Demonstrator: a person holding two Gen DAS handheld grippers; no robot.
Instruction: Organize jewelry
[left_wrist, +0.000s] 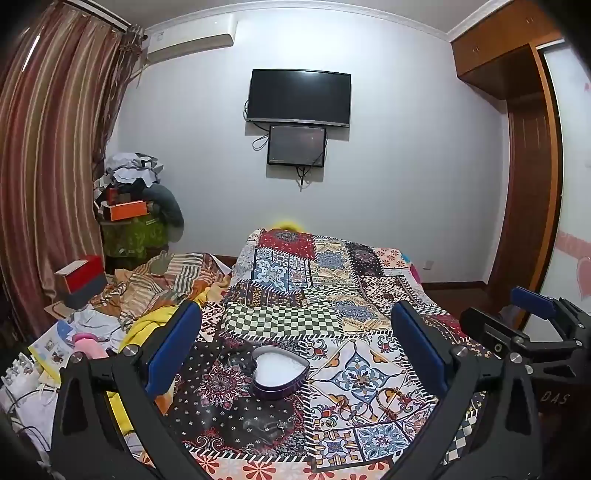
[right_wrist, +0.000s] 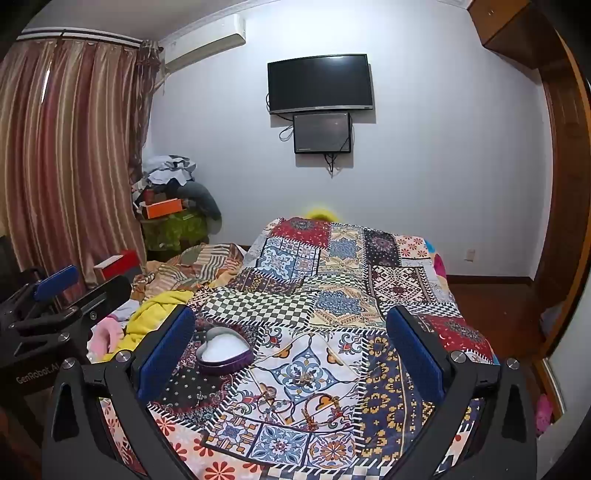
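An open heart-shaped purple tin (left_wrist: 279, 373) with a white lining sits on the patchwork bedspread (left_wrist: 332, 280). My left gripper (left_wrist: 295, 310) hovers above and short of the tin, open and empty. In the right wrist view the tin (right_wrist: 223, 352) lies left of centre. Gold bracelets (right_wrist: 317, 408) and a small gold piece (right_wrist: 303, 380) lie on the cloth to its right. My right gripper (right_wrist: 290, 314) hangs open over them, holding nothing. The bracelets (left_wrist: 391, 402) also show in the left wrist view. Something small and shiny (left_wrist: 273, 426) lies near the tin; I cannot tell what it is.
Crumpled yellow cloth (left_wrist: 147, 328) and clothes lie left of the bedspread, with a red box (left_wrist: 83, 275) beyond. Striped curtains (left_wrist: 48, 166) hang on the left. A television (left_wrist: 298, 98) is on the far wall. A wooden wardrobe (left_wrist: 532, 184) stands at the right.
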